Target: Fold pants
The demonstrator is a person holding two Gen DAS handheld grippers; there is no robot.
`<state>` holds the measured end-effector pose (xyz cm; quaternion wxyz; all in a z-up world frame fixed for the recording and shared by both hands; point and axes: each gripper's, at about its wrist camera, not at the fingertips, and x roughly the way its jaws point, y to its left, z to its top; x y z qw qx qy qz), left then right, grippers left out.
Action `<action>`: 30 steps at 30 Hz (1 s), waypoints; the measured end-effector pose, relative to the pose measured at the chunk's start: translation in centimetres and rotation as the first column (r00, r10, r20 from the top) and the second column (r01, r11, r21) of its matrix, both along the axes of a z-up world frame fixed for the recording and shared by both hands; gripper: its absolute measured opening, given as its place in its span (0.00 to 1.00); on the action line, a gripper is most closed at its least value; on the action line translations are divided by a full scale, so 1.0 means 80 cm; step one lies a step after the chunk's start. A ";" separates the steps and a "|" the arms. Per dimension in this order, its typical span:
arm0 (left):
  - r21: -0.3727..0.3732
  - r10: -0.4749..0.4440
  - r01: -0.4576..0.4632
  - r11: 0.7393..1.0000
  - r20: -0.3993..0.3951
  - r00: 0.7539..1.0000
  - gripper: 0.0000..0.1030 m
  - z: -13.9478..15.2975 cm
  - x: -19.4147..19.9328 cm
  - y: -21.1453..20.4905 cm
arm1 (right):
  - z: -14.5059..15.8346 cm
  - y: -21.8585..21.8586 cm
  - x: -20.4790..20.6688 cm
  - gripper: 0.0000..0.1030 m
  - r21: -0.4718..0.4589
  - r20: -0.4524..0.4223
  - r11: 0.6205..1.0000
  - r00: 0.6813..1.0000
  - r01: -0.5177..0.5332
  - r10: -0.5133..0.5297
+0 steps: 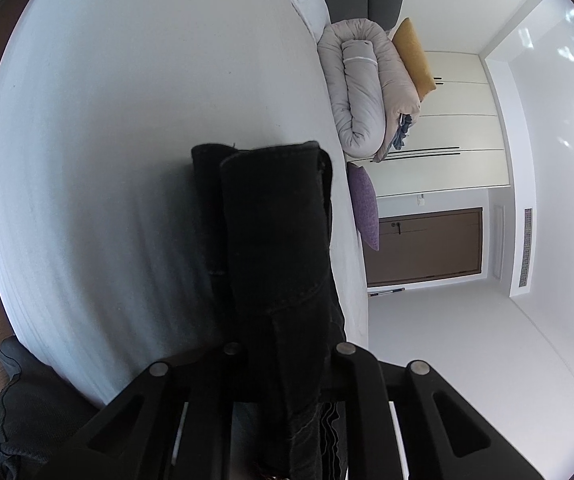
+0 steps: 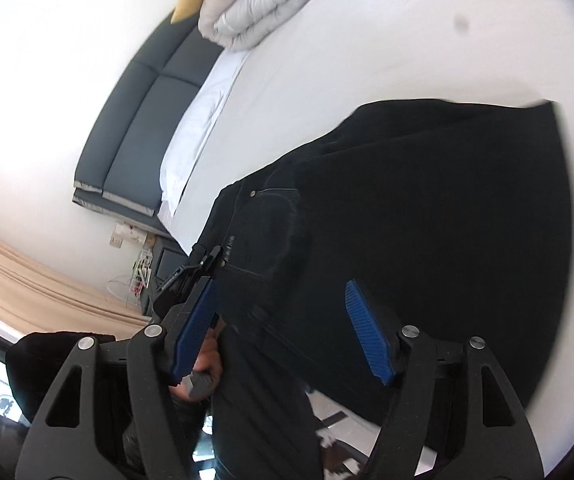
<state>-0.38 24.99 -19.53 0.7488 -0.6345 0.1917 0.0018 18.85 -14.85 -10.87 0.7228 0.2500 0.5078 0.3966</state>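
Above the white bed sheet, black denim pants hang clamped in the left gripper; right gripper gapes empty beside them; mid-fold, likely; next, pinch the waistband.

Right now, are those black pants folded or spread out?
Partly folded: the black pants hang doubled from the shut left gripper, while the right gripper is open.

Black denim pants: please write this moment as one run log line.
left tongs: shut on black denim pants | right tongs: open | pants: over white bed
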 end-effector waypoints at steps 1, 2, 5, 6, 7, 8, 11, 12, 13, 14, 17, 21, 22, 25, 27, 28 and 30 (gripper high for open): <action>0.004 0.001 -0.001 1.000 -0.001 1.000 0.14 0.000 0.000 0.000 | -0.003 0.021 0.011 0.62 -0.009 -0.006 1.000 1.000 -0.024 0.024; 0.009 0.001 -0.001 1.000 -0.004 1.000 0.14 0.001 0.001 0.000 | -0.008 0.042 0.023 0.60 -0.025 -0.014 0.999 0.999 -0.046 0.045; 0.030 0.002 -0.002 1.000 -0.011 1.000 0.14 0.003 0.002 -0.001 | -0.033 0.094 0.049 0.37 -0.037 -0.084 0.995 0.992 -0.095 0.092; 0.037 0.002 -0.002 0.999 -0.014 1.000 0.14 0.004 0.004 -0.001 | -0.041 0.106 0.055 0.32 -0.049 -0.098 0.994 0.991 -0.101 0.096; 0.040 0.002 -0.002 0.999 -0.015 1.000 0.14 0.004 0.004 -0.001 | -0.047 0.117 0.059 0.32 -0.067 -0.105 0.992 0.989 -0.110 0.103; 0.043 0.002 -0.001 0.999 -0.016 1.000 0.14 0.005 0.005 -0.001 | -0.052 0.125 0.061 0.32 -0.077 -0.109 0.990 0.988 -0.119 0.110; 0.043 0.004 -0.004 0.999 -0.018 1.000 0.14 0.005 0.006 -0.001 | -0.071 0.136 0.066 0.25 -0.097 -0.133 0.989 0.986 -0.113 0.100; 0.049 0.005 -0.004 0.999 -0.020 1.000 0.14 0.006 0.007 -0.001 | -0.077 0.133 0.069 0.16 -0.094 -0.142 0.990 0.986 -0.101 0.087; 0.061 0.007 -0.005 0.998 -0.024 1.000 0.14 0.008 0.007 -0.002 | -0.083 0.130 0.072 0.11 -0.092 -0.151 0.992 0.986 -0.089 0.074; 0.078 0.008 -0.006 0.997 -0.028 1.000 0.13 0.011 0.009 -0.003 | -0.092 0.128 0.071 0.00 -0.100 -0.157 0.992 0.986 -0.076 0.060; 0.154 0.007 0.000 0.988 -0.041 0.999 0.12 0.026 0.012 -0.009 | -0.113 0.117 0.071 0.00 -0.026 -0.159 0.998 0.986 -0.058 0.053; 0.332 -0.005 0.028 0.943 -0.070 0.998 0.11 0.062 0.018 -0.027 | -0.104 0.113 0.062 0.00 -0.027 -0.109 0.998 0.992 -0.058 0.055; 0.398 -0.013 0.043 0.916 -0.078 0.997 0.10 0.077 0.020 -0.035 | -0.100 0.106 0.059 0.04 -0.004 -0.117 0.999 0.992 -0.046 0.045; 0.593 -0.054 0.092 0.800 -0.081 0.995 0.10 0.131 0.030 -0.074 | -0.084 0.064 0.043 0.48 0.123 -0.095 0.992 0.995 0.023 -0.011; 0.714 -0.100 0.138 0.687 -0.095 0.990 0.10 0.165 0.044 -0.116 | -0.077 0.022 0.031 0.66 0.222 -0.090 0.970 0.993 0.099 -0.081; 0.773 -0.130 0.165 0.612 -0.107 0.986 0.11 0.180 0.051 -0.143 | -0.076 0.001 0.027 0.67 0.249 -0.099 0.959 0.989 0.134 -0.112; 0.885 -0.199 0.213 0.414 -0.140 0.970 0.12 0.201 0.061 -0.209 | -0.077 -0.035 0.024 0.68 0.298 -0.130 0.936 0.980 0.185 -0.152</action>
